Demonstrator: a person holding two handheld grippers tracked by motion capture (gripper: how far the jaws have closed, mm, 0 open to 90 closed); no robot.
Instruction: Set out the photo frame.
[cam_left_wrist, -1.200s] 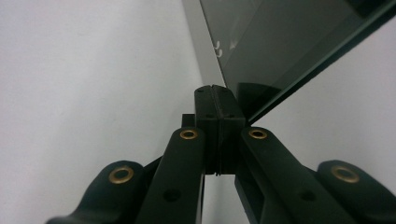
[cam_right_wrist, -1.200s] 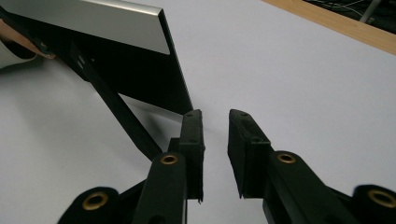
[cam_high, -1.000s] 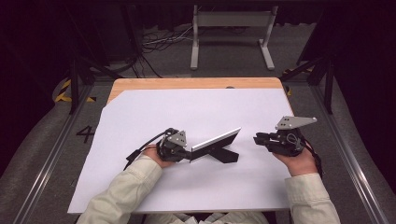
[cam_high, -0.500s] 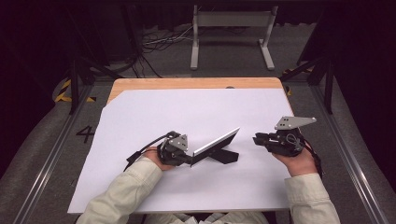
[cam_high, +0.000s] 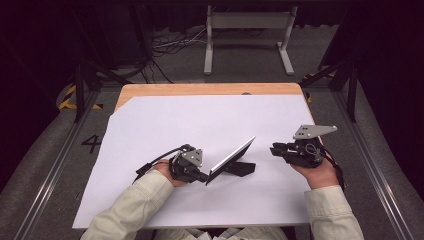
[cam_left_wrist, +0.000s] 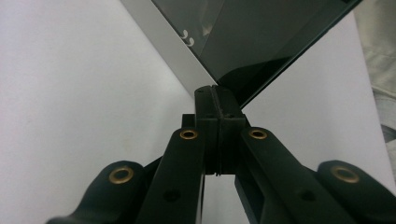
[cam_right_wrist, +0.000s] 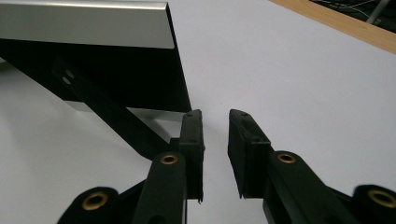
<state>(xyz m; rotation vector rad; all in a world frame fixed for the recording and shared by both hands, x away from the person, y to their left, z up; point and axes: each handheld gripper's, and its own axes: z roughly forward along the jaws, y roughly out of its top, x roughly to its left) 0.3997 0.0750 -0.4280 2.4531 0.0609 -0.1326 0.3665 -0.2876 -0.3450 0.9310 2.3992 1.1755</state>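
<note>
Clamping a corner of the tilted panel (cam_high: 231, 155), the left gripper (cam_high: 200, 176) is resting near the middle of the white sheet (cam_high: 165, 125). Its own view is showing the jaws pressed together on that corner of the panel (cam_left_wrist: 261, 42), glossy dark face up. The right gripper (cam_high: 275, 149) is hovering just right of the panel, jaws apart and empty; its view is revealing the panel's black back and stand (cam_right_wrist: 107, 116).

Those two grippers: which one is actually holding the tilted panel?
The left gripper: its fingers pinch the panel's corner. The right gripper stays apart, gripping nothing.
</note>
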